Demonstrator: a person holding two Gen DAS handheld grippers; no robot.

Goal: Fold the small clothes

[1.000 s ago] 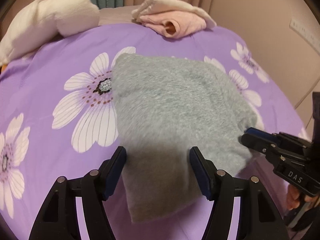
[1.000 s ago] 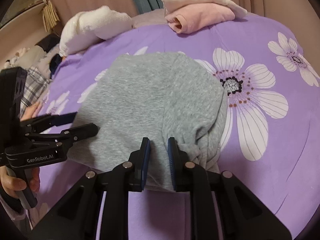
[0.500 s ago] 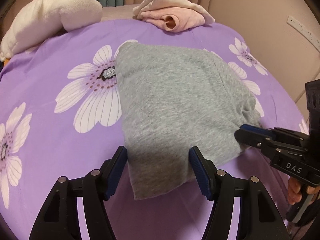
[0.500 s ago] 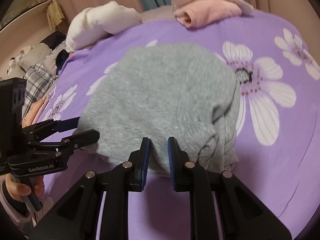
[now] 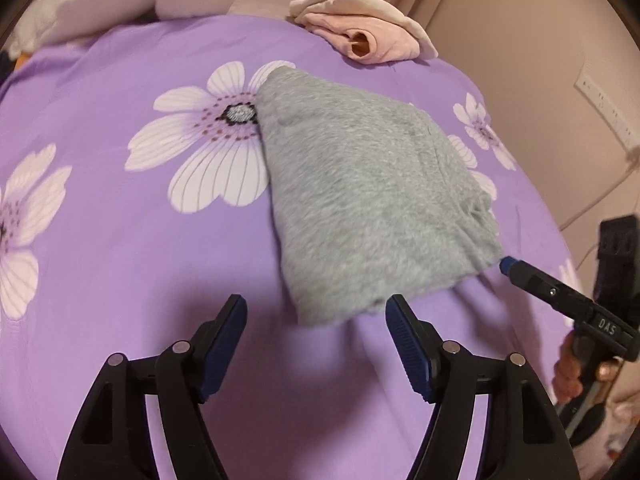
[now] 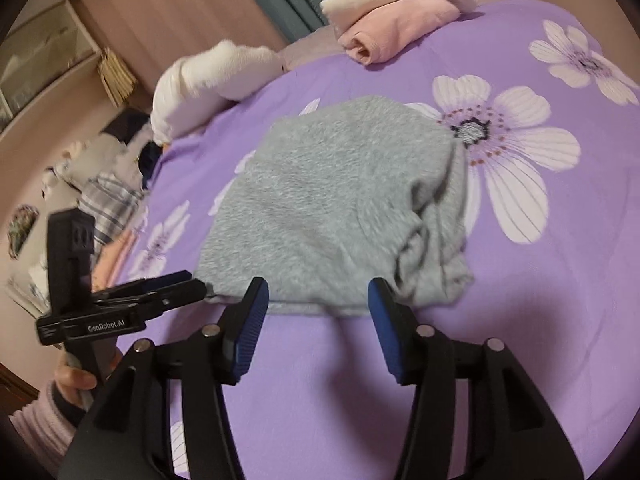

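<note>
A folded grey knit garment (image 5: pixel 368 208) lies flat on the purple flowered bedspread (image 5: pixel 120 264); it also shows in the right wrist view (image 6: pixel 336 208). My left gripper (image 5: pixel 316 312) is open and empty, just short of the garment's near corner. My right gripper (image 6: pixel 318 292) is open and empty at the garment's near edge, its jaws apart on either side of the hem. The right gripper's tip (image 5: pixel 510 266) shows at the garment's right corner in the left wrist view. The left gripper (image 6: pixel 188 284) shows at its left corner in the right wrist view.
A folded pink and cream pile (image 5: pixel 368 36) sits at the far edge of the bed, also in the right wrist view (image 6: pixel 392 28). A white fluffy bundle (image 6: pixel 212 80) lies far left. Plaid and other clothes (image 6: pixel 104 200) lie beyond the bed's left side. A wall (image 5: pixel 560 60) stands at right.
My right gripper was shut on the garment's near edge and has opened and let it go. Both grippers have drawn back toward me; the garment now lies farther ahead.
</note>
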